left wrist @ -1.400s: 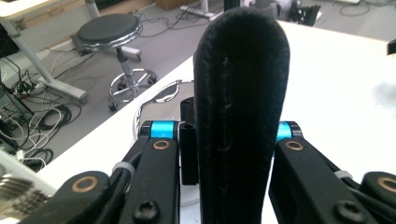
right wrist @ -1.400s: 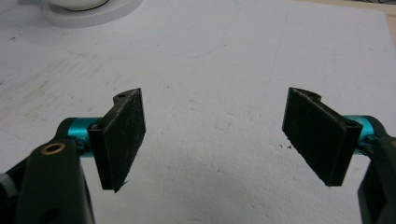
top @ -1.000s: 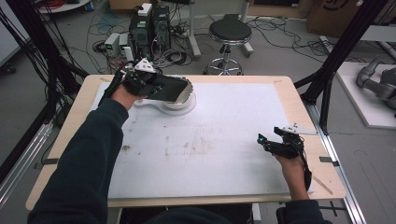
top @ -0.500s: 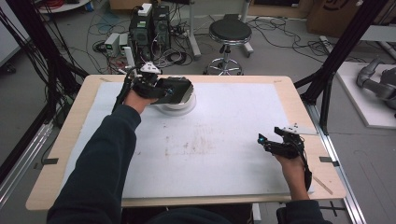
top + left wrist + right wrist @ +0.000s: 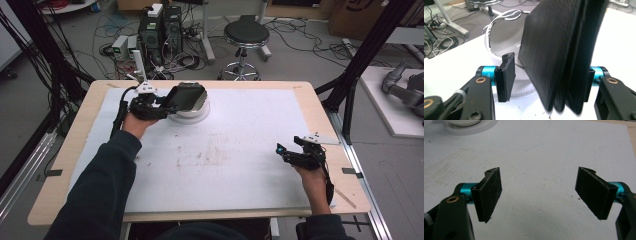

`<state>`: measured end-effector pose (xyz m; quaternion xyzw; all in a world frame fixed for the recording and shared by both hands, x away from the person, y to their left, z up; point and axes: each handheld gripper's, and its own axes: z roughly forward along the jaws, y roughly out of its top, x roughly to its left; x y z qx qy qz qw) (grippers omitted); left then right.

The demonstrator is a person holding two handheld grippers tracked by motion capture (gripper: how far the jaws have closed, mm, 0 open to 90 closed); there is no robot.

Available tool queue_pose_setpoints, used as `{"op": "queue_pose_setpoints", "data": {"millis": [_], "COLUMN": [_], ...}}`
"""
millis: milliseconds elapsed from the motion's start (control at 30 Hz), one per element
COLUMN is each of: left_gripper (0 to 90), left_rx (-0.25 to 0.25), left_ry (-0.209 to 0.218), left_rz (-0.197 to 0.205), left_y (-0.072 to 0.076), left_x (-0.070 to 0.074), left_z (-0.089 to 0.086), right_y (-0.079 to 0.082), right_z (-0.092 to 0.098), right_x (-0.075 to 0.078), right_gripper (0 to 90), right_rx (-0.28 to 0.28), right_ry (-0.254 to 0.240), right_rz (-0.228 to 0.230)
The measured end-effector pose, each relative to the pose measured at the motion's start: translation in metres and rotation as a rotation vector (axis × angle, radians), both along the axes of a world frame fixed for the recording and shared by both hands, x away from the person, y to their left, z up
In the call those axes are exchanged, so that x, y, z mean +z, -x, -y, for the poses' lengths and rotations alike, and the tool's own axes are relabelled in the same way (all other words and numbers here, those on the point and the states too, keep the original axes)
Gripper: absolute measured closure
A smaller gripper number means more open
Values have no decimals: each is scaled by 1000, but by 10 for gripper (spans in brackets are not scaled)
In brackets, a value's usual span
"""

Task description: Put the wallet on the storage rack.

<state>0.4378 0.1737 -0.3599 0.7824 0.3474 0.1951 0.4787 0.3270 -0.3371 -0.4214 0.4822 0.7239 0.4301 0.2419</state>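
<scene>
A black flat thing [image 5: 187, 96] with a textured face and layered edges stands tilted over a white round dish [image 5: 192, 115] at the table's far left. My left gripper [image 5: 172, 102] is around it. In the left gripper view the black thing [image 5: 554, 55] hangs between the jaws of my left gripper [image 5: 546, 77], its lower edge blurred. The jaws have just been opening. One pad [image 5: 505, 75] stands apart from the thing; the other is mostly hidden behind it. The white dish [image 5: 501, 42] lies behind. My right gripper [image 5: 285, 150] [image 5: 541, 192] rests open and empty near the table's right edge.
A white mat [image 5: 235, 150] covers the wooden table [image 5: 60, 200], with faint smudges in its middle. The dish's rim [image 5: 471, 125] shows far off in the right gripper view. Beyond the far edge are a stool [image 5: 245, 35], computers [image 5: 162, 25] and cables on the floor.
The left hand has sunk toward the table beside the dish, and the black thing now stands steeper over it. The right hand has stayed still.
</scene>
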Motion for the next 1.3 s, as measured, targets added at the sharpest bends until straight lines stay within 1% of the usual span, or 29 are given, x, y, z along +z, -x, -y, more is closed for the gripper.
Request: {"op": "queue_pose_setpoints", "data": {"millis": [33,100,133,200,267,300,333,367,400,467,533,567,667,767,833,900,933,967,1000,1033,1100,1167,1200,1300], "left_gripper": [439,453,459,518,629,712,745,757,760,763,763,763,763,764,766,766,765,766,765,765,765,764,763,746], "left_rx": [7,2,-4,-7,-10,-10,-6,-12,-13,-19,-31,-42,-77,-117,-149,-179,-194,-201,-204,-211,-216,-228,-229,-209], "left_ry": [6,16,30,44,54,40,36,42,38,32,34,31,-15,-73,-110,-139,-151,-154,-150,-138,-114,-76,-65,-12], "left_rz": [6,17,27,48,67,93,115,128,140,151,170,188,212,242,245,237,234,231,218,219,206,198,195,175], "left_y": [3,7,9,12,14,15,16,15,13,9,3,0,-10,-20,-29,-37,-40,-43,-46,-48,-50,-50,-50,-49], "left_x": [-1,-2,-2,-2,-1,0,1,2,3,9,20,26,43,57,63,65,66,65,64,63,60,57,55,50], "left_z": [-3,-7,-10,-13,-15,-15,-15,-15,-15,-15,-14,-13,-8,-1,4,6,7,7,7,7,10,13,14,18], "right_y": [0,0,0,0,0,0,-1,-1,-1,-1,-1,-1,-1,-2,-1,-1,0,0,1,1,1,1,1,1], "right_z": [0,0,0,0,0,0,-1,-1,-1,-2,-2,-1,-2,-1,0,1,1,2,2,2,4,4,4,3], "right_x": [0,0,0,0,0,-1,-1,-1,-1,-1,-1,-1,-1,-1,-1,-1,-1,-1,-1,-1,-1,-1,-1,-1], "right_gripper": [215,216,215,216,215,215,216,215,216,216,216,216,216,215,215,216,215,215,215,216,215,216,215,216], "right_rx": [0,0,1,-4,-2,-1,-2,-3,0,1,0,-3,-1,0,-1,-4,-4,-6,-7,-7,-9,-14,-12,-8], "right_ry": [2,1,3,1,5,5,4,5,6,10,10,7,6,7,5,5,2,1,2,1,3,0,2,2], "right_rz": [-1,-2,1,-4,-4,-4,-6,-7,-4,-5,-5,-9,-12,-11,-13,-12,-11,-11,-10,-8,-8,-13,-12,-10]}}
